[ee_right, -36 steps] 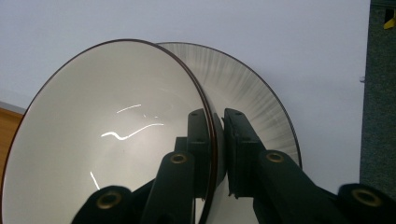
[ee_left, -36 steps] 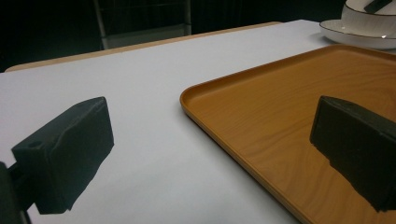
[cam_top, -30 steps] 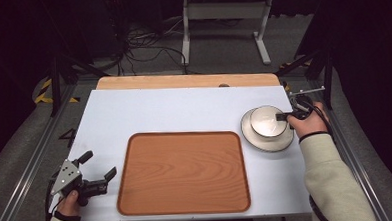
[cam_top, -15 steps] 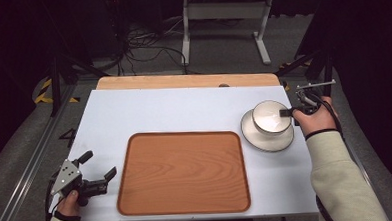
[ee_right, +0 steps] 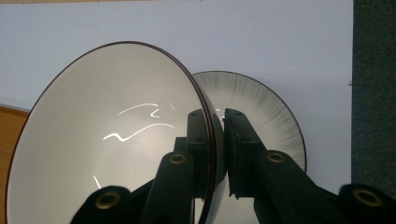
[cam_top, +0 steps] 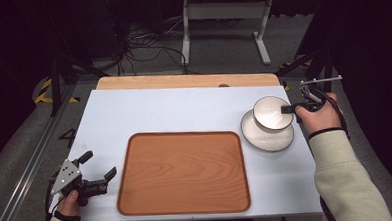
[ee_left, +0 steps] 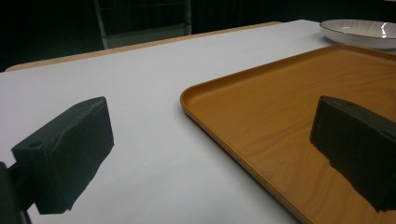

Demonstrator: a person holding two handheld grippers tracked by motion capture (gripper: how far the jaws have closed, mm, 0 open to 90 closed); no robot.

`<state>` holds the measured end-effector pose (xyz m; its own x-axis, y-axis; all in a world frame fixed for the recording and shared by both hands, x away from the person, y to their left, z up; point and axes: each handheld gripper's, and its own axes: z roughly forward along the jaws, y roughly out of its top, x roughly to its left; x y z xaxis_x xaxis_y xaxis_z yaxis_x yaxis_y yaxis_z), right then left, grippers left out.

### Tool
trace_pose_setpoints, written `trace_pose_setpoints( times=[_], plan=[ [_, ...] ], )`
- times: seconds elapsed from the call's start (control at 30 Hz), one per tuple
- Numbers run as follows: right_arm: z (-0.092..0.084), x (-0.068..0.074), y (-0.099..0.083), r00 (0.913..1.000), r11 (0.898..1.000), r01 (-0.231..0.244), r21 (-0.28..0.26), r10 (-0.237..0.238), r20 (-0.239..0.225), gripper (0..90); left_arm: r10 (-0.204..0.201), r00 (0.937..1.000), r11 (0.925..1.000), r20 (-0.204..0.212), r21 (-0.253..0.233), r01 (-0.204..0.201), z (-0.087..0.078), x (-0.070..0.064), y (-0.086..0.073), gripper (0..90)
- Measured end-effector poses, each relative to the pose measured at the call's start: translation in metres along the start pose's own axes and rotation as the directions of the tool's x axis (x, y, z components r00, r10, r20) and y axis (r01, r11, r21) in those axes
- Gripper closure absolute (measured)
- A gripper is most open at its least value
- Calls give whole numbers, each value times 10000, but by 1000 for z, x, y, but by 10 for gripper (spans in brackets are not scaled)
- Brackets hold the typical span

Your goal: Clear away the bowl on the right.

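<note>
I've got the bowl (cam_top: 272,114) pinched by its rim on the side away from the tray (cam_top: 182,172), held in the air just over the plate (cam_top: 267,133) (tilted, its white inside facing the right gripper view's camera). My right gripper (cam_top: 290,108) has its fingers (ee_right: 238,149) clamped on the bowl wall, one inside and one outside, w/ the dark rim line running between them. The plate sits on the bench (cam_top: 159,112) just beyond the tray's right edge, near its far right corner; in the right gripper view I see its streaked grey rim behind and below the bowl. Can't tell whether bowl and plate touch at any pt, but the bowl looks clear of it.

The tray is empty wood-tone, rounded corners, lying flat at the near middle of the bench.

My left gripper (cam_top: 97,171) is just off the tray's near left corner, approx level w/ the tray's front part, fingers (ee_left: 65,149) wide apart w/ nothing between them. In the left gripper view one finger stands over bare bench, the other over the tray's surface.
</note>
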<state>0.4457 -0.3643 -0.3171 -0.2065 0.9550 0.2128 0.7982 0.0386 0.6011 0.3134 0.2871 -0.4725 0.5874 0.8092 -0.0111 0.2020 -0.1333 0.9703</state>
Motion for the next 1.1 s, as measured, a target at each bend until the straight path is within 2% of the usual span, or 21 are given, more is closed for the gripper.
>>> trace_pose_setpoints(
  times=[0.6, 0.87, 1.0, 1.07, 1.1],
  plan=[
    [-9, 23, 1, 9996, 9999, 91, 102, -88, -280, 811, 9, 10000, 10000, -2, -4, -9, 0, 0, 0, 3],
    [-8, 41, -1, 9984, 9995, 217, 235, -204, -529, 811, 12, 10000, 10000, 2, -5, -12, 0, 0, 0, 3],
    [-7, 59, -1, 9968, 9988, 386, 310, -363, -716, 811, 16, 10000, 10000, -1, -12, -16, 0, 0, 0, 3],
    [-7, 62, -1, 9961, 9986, 434, 302, -410, -776, 811, 29, 10000, 10000, -1, -15, -29, 0, 0, 0, 3],
    [-6, 71, -1, 9949, 9980, 519, 354, -487, -878, 811, 26, 10000, 10000, 0, -16, -26, 0, 0, 0, 3]
  ],
)
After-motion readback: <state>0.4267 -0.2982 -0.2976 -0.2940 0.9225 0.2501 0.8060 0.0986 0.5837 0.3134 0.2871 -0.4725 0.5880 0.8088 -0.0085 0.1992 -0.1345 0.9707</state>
